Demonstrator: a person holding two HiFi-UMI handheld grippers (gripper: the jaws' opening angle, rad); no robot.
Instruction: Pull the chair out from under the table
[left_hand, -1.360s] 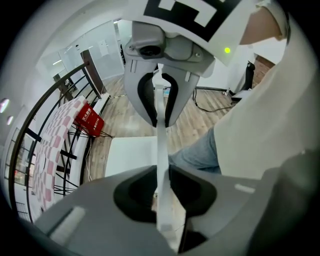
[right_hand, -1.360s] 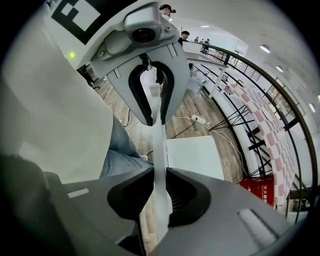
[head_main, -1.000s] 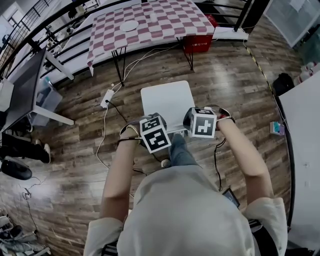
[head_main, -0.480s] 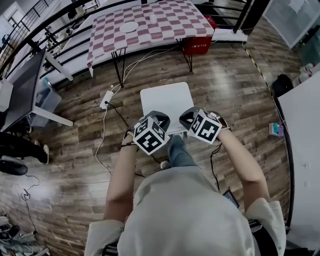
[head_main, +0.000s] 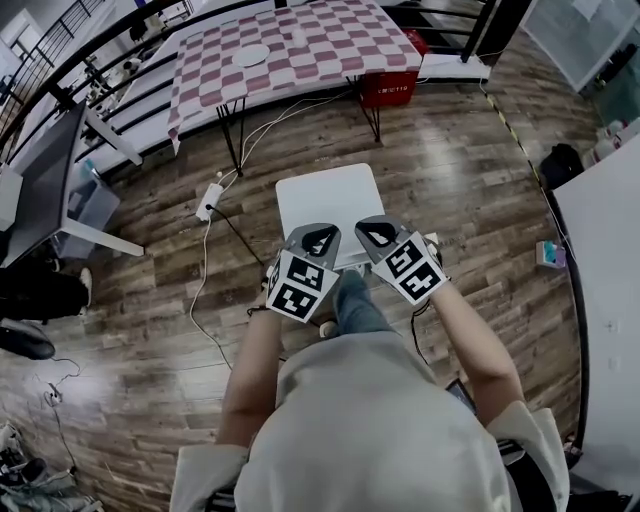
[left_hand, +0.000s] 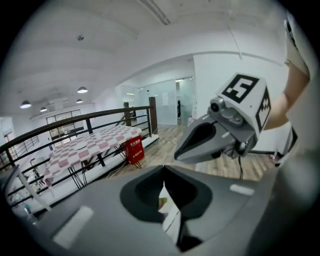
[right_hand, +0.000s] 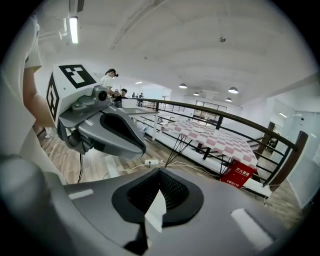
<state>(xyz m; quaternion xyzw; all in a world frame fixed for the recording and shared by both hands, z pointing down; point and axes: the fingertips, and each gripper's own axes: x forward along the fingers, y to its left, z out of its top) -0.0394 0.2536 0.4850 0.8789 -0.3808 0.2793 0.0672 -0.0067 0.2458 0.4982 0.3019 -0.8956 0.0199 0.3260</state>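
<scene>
Could snag the cable (head_main: 232, 222) w/ a chair leg if dragged further toward 6 o'clock: cords run over the floor (head_main: 470, 190) from the power strip (head_main: 209, 197) at the chair's 10 o'clock, one passing close by its left side. Could also knock the person's own leg (head_main: 358, 300), just behind the seat at 6 o'clock. No real hold available: left gripper (head_main: 320, 232) and right gripper (head_main: 380, 230) both clenched tight, nothing between jaws, side by side over the seat's near edge; contact w/ seat can't be told. Any tug from here = hooking w/ closed tips, prob. slipping off.

Chair (head_main: 325, 200): plain white square seat, flat, bare; legs & back not visible from above. Stands mid-floor, well apart from the checked table (head_main: 290, 45) at 12 o'clock, fully out from under it. Looks done.
</scene>
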